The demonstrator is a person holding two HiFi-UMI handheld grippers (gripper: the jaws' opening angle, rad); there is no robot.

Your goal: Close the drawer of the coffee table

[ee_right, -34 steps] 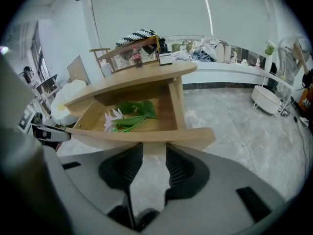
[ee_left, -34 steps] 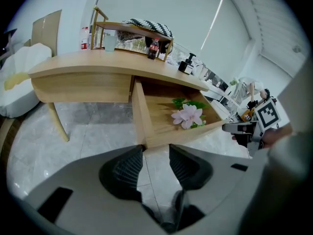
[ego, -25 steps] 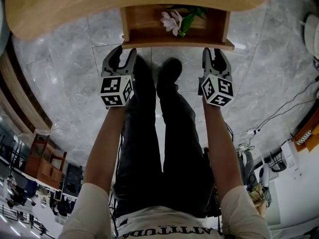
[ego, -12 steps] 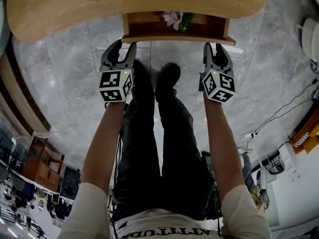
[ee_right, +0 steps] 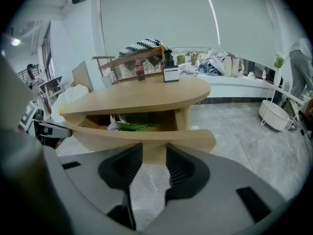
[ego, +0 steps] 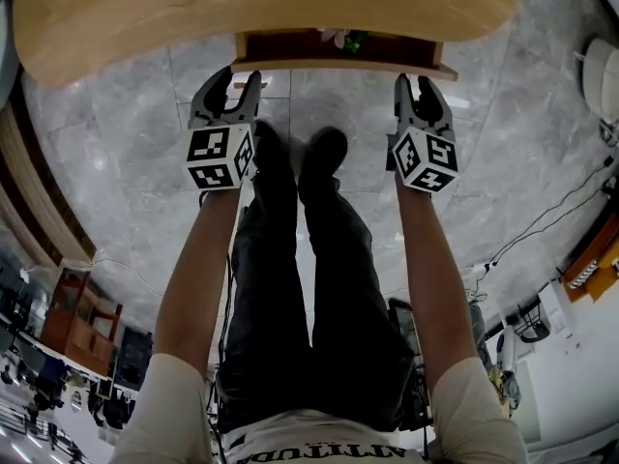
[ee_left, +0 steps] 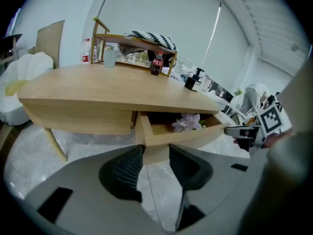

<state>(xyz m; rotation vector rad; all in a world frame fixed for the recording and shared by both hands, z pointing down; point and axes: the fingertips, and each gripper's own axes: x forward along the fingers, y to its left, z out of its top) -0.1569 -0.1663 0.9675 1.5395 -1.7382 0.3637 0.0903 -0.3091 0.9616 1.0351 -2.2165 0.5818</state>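
Observation:
The wooden drawer [ego: 338, 66] of the coffee table [ego: 242, 8] sticks out only a little from under the top, and a pink flower [ego: 340, 37] barely shows inside it. My left gripper [ego: 232, 80] is open, its fingertips against the drawer front near the left corner. My right gripper [ego: 418, 87] is open too, at the front's right end. In the left gripper view the drawer [ee_left: 186, 137] with the flower [ee_left: 187, 123] lies just beyond the left gripper [ee_left: 155, 153]. The right gripper view shows the drawer front [ee_right: 146, 136] right at the right gripper [ee_right: 154, 153].
The person's legs and dark shoes [ego: 300, 153] stand on the grey marble floor between the grippers. On the table top are a cola bottle [ee_left: 157, 63], a pump bottle [ee_left: 193, 80] and a small shelf [ee_left: 132, 45]. Cables [ego: 542, 220] trail at the right; a white stool [ee_right: 274, 114] stands beyond.
The drawer has slid in under the table top, hiding most of the flower. Both grippers moved forward with it, staying at its front edge.

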